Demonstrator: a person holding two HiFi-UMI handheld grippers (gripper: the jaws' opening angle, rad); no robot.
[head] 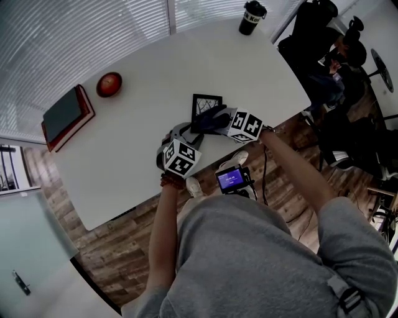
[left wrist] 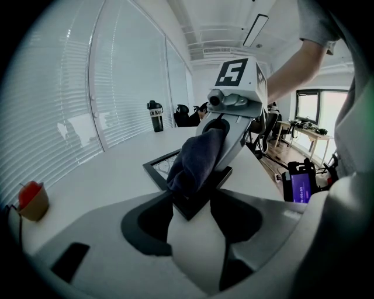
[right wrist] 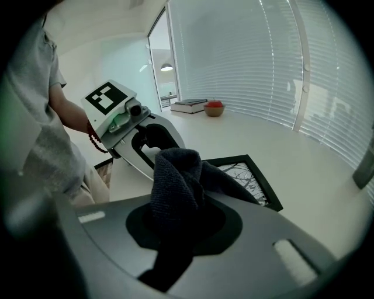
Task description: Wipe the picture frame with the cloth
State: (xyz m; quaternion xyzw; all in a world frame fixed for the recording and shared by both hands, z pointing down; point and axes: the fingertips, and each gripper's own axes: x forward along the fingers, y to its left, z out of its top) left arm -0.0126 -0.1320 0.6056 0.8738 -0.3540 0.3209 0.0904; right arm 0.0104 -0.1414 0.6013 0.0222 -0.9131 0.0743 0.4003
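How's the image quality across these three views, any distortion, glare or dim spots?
Head view: evenly daylit, wide-angle bend curves the table edge. Left gripper view: fisheye with black corners, the far window glares white. Right gripper view: same fisheye, bright blinds, the dark cloth close-up reads soft and shadowy.

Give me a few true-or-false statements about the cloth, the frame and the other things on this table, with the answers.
1. The right gripper is clamped on a dark cloth. True.
2. A corner of the picture frame sits between the left gripper's jaws. True.
3. The cup stands touching the picture frame. False: it stands at the table's far edge, well apart from the frame.
4. The books lie under the picture frame. False: they lie off to the left near the bowl.
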